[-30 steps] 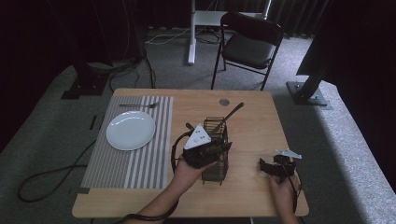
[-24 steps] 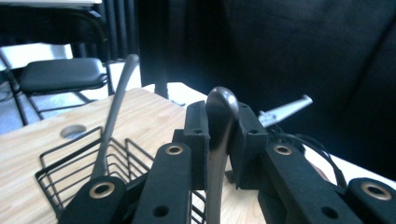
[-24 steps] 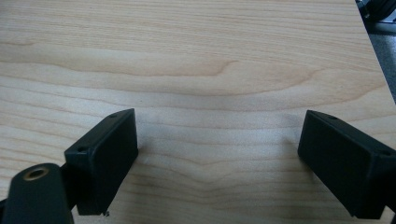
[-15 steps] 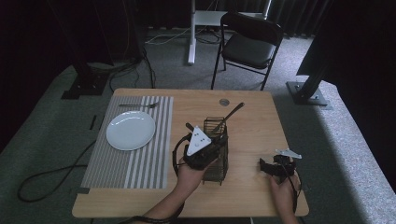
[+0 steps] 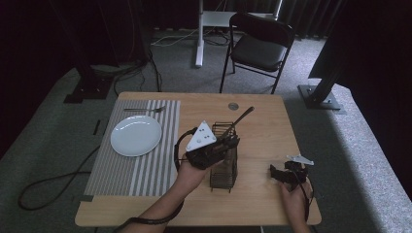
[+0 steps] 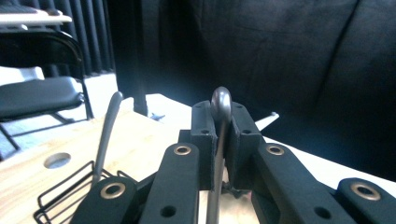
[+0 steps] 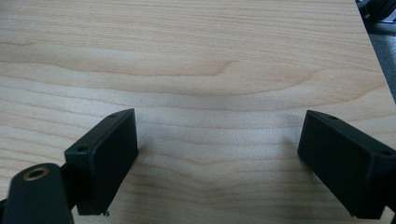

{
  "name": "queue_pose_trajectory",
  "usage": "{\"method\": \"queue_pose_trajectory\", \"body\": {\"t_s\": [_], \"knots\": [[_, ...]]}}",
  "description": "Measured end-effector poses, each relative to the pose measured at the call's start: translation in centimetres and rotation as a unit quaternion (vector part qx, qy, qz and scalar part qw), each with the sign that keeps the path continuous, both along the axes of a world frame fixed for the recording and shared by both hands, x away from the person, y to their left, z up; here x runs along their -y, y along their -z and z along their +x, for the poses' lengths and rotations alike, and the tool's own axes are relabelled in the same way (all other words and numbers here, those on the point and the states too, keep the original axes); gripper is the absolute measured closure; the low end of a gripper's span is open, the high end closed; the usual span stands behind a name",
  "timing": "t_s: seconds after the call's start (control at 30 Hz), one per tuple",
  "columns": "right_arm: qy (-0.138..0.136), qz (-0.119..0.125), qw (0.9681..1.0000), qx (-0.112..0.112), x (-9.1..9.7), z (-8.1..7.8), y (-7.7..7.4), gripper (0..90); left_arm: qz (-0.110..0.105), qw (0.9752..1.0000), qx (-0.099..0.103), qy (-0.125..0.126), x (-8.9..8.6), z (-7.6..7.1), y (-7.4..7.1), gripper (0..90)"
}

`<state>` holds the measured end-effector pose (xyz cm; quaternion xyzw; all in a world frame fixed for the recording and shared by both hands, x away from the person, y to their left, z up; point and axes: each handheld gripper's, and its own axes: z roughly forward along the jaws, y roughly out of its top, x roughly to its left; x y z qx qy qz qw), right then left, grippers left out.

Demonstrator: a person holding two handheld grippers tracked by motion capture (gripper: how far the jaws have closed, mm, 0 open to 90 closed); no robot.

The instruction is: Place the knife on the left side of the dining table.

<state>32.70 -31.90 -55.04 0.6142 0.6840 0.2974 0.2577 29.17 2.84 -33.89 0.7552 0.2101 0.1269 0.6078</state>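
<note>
Left gripper (image 6: 219, 140) clamps a slim dark metal utensil handle (image 6: 219, 105) above the black wire caddy (image 5: 224, 167), while right gripper (image 7: 219, 158) gapes over the table's right edge.

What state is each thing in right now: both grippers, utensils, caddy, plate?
Left gripper: jaws shut on dark metal utensil handle.
Right gripper: jaws open, empty.
Black wire caddy: upright, holding a second dark utensil.
White round plate: empty, on striped placemat.

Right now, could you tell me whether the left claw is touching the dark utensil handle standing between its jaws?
Touching. The left gripper view shows the left claw with both pads pressed against the dark utensil handle, no gap on either side.
</note>
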Motion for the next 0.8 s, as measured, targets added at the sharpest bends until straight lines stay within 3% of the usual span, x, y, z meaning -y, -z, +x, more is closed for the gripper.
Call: {"method": "queue_pose_trajectory", "body": {"t_s": [0.17, 0.37, 0.63, 0.8], "knots": [[0.000, 0.000, 1.0000, 0.000, 0.0, 0.0, 0.0, 11.4, 0.005, 0.9999, 0.008, 0.003, -0.7, 0.2, -1.2, 83.8], [0.000, 0.000, 1.0000, 0.000, 0.0, 0.0, 0.0, 11.5, -0.010, 0.9997, 0.006, 0.020, -1.6, 0.6, -3.3, 83.8], [0.000, 0.000, 1.0000, 0.000, 0.0, 0.0, 0.0, 11.5, -0.019, 0.9990, 0.015, 0.036, -2.3, 0.1, -5.9, 83.8], [0.000, 0.000, 1.0000, 0.000, 0.0, 0.0, 0.0, 11.5, -0.028, 0.9988, 0.022, 0.034, -3.1, -0.7, -7.1, 83.8]]}}
